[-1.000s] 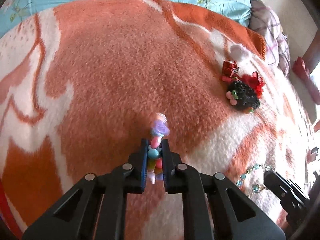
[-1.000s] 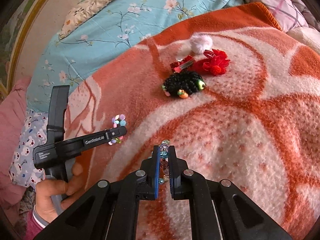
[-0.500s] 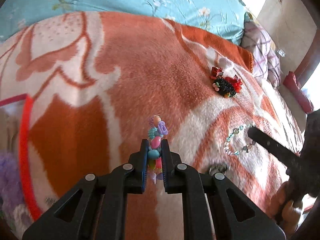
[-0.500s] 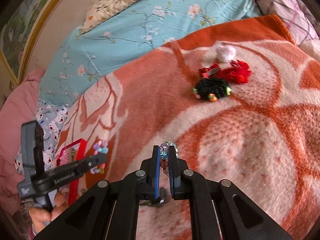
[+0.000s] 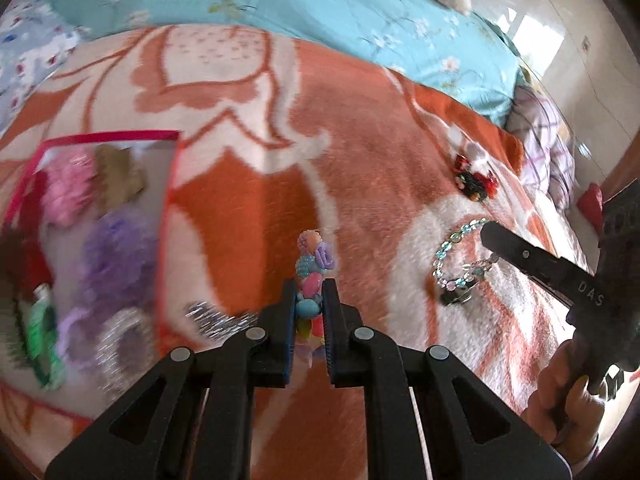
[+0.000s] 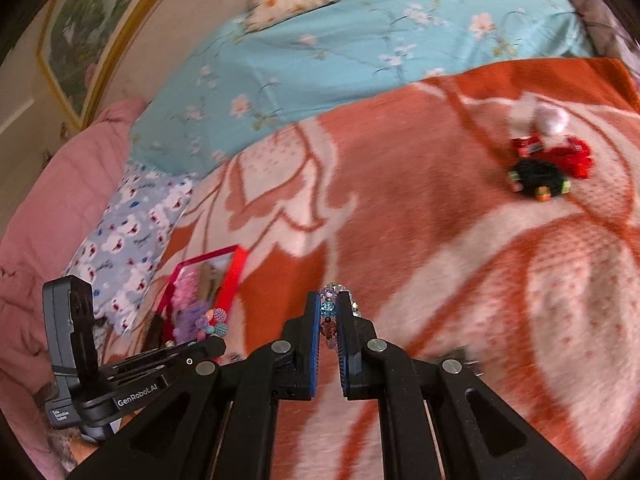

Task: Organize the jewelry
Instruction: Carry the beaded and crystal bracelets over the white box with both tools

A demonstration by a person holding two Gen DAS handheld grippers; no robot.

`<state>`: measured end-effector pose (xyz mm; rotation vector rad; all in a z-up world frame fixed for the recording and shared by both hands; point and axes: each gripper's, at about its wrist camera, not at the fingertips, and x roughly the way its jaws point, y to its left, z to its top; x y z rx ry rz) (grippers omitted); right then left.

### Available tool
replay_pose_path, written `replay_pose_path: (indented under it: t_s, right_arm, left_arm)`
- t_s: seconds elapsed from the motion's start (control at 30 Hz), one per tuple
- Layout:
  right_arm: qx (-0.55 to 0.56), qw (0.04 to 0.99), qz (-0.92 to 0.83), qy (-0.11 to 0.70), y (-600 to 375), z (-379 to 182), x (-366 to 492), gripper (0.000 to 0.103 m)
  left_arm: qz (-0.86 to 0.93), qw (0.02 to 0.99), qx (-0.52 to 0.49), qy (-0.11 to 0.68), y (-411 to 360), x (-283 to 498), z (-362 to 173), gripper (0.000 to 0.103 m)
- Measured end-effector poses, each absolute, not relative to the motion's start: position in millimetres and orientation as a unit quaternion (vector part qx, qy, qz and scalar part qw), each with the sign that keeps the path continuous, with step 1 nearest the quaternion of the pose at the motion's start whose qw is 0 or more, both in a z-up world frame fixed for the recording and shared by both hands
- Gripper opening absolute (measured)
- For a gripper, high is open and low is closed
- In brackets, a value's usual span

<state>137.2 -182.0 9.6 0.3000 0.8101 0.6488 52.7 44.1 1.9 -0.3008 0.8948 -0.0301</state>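
1. Left gripper (image 5: 309, 304): fingers pinching a bracelet of mixed colourful beads (image 5: 312, 268), held above the orange and white blanket (image 5: 360, 184).
2. Right gripper (image 6: 329, 320): fingers pinching a bracelet of clear and blue beads (image 6: 329, 308), also off the blanket.
3. Red-rimmed box (image 5: 100, 138) at left, blurred, holding fluffy pink and purple pieces.
4. Far right on the blanket: black hair tie (image 6: 538, 178) touching red bows (image 6: 572, 156).
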Motion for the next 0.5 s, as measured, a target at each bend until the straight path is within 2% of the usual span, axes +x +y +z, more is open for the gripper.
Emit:
replay_pose_path:
  t_s: [0.5]
  right_arm:
    - [0.097, 0.825, 0.393, 0.395, -89.7, 20.3, 96.8, 0.007]
  left_arm:
    - [0.068, 0.891, -0.191, 0.407, 129.2, -23.7, 4.1, 0.010]
